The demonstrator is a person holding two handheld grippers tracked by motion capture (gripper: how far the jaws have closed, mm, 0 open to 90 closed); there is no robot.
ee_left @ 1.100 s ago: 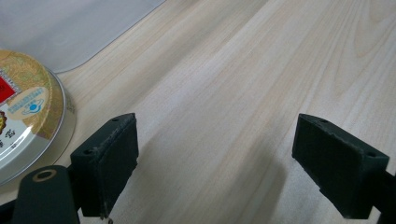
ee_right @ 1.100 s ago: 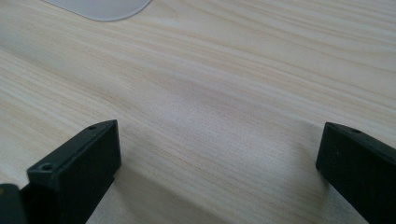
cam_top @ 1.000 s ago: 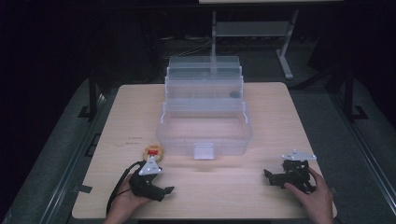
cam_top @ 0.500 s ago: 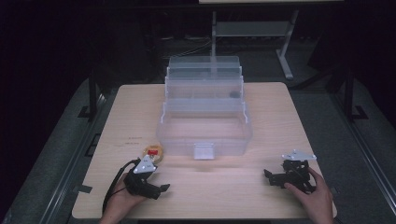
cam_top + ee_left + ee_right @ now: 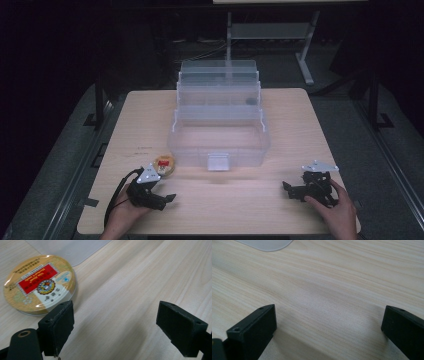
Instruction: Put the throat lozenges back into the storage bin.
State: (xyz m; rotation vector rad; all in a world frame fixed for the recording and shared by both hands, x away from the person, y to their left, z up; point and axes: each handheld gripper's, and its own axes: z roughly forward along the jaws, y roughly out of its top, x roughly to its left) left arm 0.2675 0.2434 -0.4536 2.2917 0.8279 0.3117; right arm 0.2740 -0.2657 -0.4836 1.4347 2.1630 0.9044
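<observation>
The tin (image 5: 40,285) lies flat on the table (image 5: 240,200), beside the box (image 5: 218,142); left gripper (image 5: 117,332), jaws spread, sits near it; swing left to straddle it squarely; right gripper (image 5: 329,330) rests wide open, well apart.

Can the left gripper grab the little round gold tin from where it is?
Probably yes. The left gripper is open, and the round gold tin lies flat on the table just off to one side of its fingers, with nothing between them.
</observation>
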